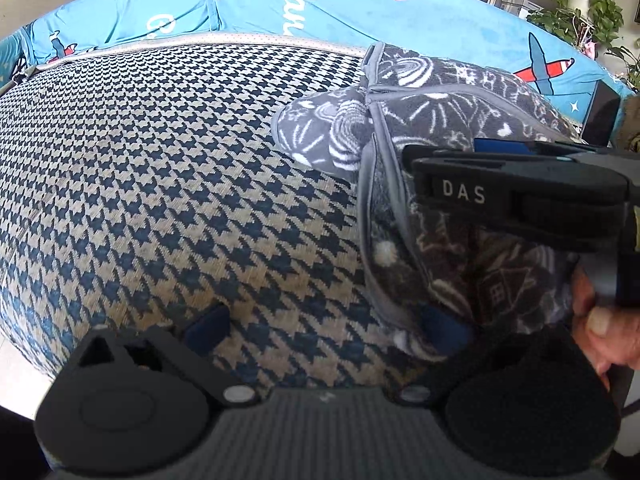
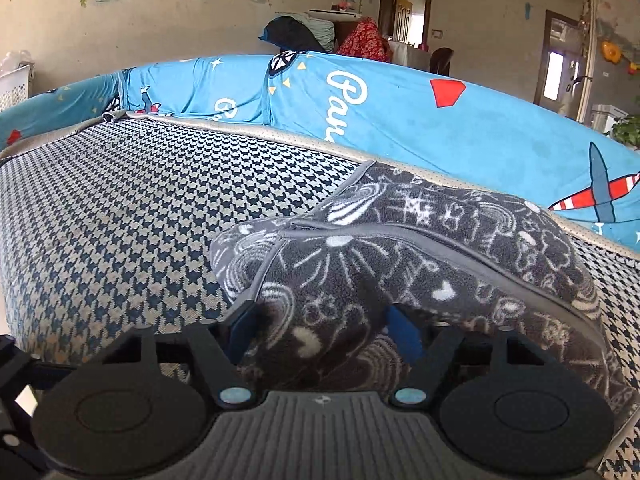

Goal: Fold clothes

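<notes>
- The right tongs are sitting nearest, fingers apart, with a fold of the grey patterned garment bulging between them.
- The houndstooth sofa seat is carrying the bunched garment by the blue cover.
- Only the left view is showing the left tongs gaping, one finger touching the garment's hem.

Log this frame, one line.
grey doodle-print fleece garment bunched on houndstooth cushion | left gripper open | right gripper open around fleece
</notes>
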The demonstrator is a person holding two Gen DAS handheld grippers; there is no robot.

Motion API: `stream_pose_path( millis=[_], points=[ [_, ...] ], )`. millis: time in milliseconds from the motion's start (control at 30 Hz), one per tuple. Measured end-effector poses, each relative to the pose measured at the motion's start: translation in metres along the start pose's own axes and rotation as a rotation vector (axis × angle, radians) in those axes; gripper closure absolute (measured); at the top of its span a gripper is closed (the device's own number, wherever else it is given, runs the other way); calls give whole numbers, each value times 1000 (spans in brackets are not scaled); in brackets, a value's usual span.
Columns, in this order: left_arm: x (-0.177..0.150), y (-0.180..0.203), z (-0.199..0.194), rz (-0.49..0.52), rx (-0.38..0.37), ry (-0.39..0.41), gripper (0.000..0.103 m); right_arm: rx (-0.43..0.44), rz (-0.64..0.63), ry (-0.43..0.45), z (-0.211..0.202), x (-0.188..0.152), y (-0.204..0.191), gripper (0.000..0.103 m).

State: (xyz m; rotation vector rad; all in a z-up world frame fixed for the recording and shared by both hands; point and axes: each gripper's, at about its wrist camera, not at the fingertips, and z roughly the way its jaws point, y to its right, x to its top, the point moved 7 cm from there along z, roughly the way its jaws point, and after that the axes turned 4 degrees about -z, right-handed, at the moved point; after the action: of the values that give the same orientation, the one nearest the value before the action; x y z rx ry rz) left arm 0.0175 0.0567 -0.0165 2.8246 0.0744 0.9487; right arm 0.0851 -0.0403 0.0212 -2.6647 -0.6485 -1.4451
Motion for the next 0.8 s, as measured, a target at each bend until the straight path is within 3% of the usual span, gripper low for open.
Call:
stream_pose_path(
  millis=[67,167,600,800],
  points=[
    [0,-1,-2,-5,-5,1,0,13,43,11,-4,1,7,70],
    [3,-3,-9,-16,-1,15,0,43,86,29,-15,2,13,89],
    [20,-17,-54,-86,-71,112,0,213,323,181,-122,-6,62,91],
    [27,-9,-62,-88,-80,130,0,236,248,152,-160,-36,50,91]
  ],
)
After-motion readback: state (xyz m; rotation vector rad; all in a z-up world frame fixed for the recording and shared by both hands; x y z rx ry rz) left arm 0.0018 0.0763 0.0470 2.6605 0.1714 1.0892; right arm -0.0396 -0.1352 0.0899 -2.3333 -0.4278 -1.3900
